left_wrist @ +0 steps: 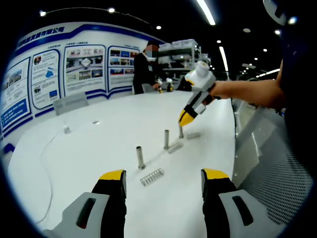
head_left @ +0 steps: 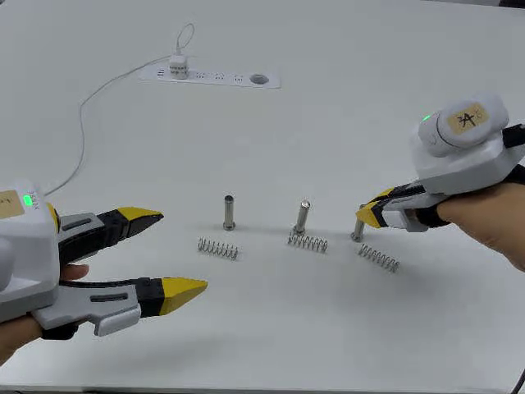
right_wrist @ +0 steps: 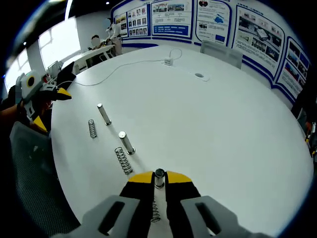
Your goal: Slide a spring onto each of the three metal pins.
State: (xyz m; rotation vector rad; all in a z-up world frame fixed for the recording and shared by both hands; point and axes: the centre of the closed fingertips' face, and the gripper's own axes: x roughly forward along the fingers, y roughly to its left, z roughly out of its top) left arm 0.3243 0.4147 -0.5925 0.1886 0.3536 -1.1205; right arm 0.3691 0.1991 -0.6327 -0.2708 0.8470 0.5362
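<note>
My right gripper (right_wrist: 159, 182) has fingers closed on the end pin (right_wrist: 159, 173), upright on the counter (head_left: 328, 123) back from its near edge, a spring (head_left: 378, 258) lying beside it. My left gripper (head_left: 182, 250): fingers wide apart, holding nothing

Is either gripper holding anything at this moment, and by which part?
The right gripper grips the rightmost pin near its top, just under the head. The left gripper is open, holding nothing.
</note>
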